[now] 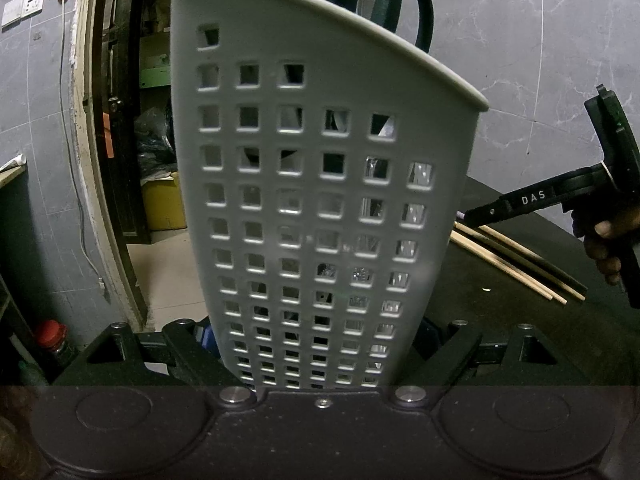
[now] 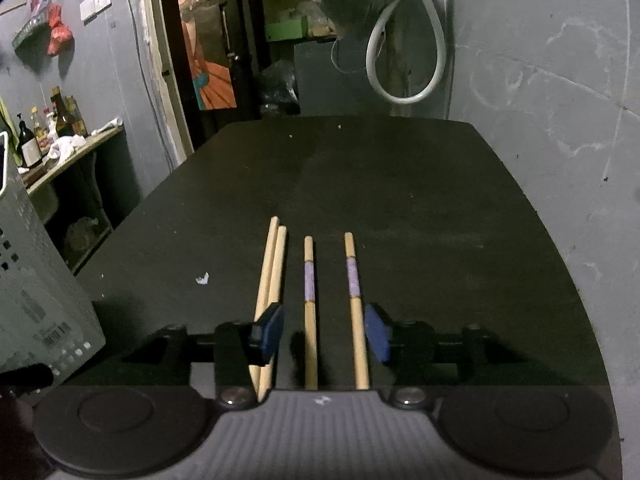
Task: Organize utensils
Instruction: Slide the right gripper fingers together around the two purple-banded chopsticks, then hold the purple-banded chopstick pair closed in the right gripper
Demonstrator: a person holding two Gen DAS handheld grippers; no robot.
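Ahead of the right gripper [image 2: 324, 334] the dark bench [image 2: 360, 184] ran bare to its far edge, with the grey marbled wall [image 2: 560, 100] close along its right side and a doorway [image 2: 240, 40] beyond the far left corner. On the near part of the bench lay four chopsticks: a plain pair [image 2: 272, 272] touching each other side by side, and two chopsticks with purple bands [image 2: 310, 280], apart and roughly parallel. The grey perforated utensil holder [image 2: 36, 280] stood at the left edge of that view, well apart from the sticks. The right gripper pointed downward over the sticks; in the left wrist view a hand [image 1: 608, 244] held its grip [image 1: 520, 204], with its tip over the sticks' ends [image 1: 516, 256]. Its jaws stood apart, the blue pads [image 2: 272, 328] on either side of the two banded chopsticks and pressing on neither; the left pad sat over the plain pair. The left gripper [image 1: 320, 344] pointed a little downward, and the utensil holder [image 1: 320, 200] filled its view, upright with a slight lean, its slanted rim highest at the left. Its jaws looked clamped on the holder's lower sides, the fingers [image 1: 188, 348] against its walls. Dark green handles [image 1: 400, 4] rose above the holder's rim, and shiny metal showed through the square holes. To the holder's left the open doorway [image 1: 132, 120] showed a cluttered room.
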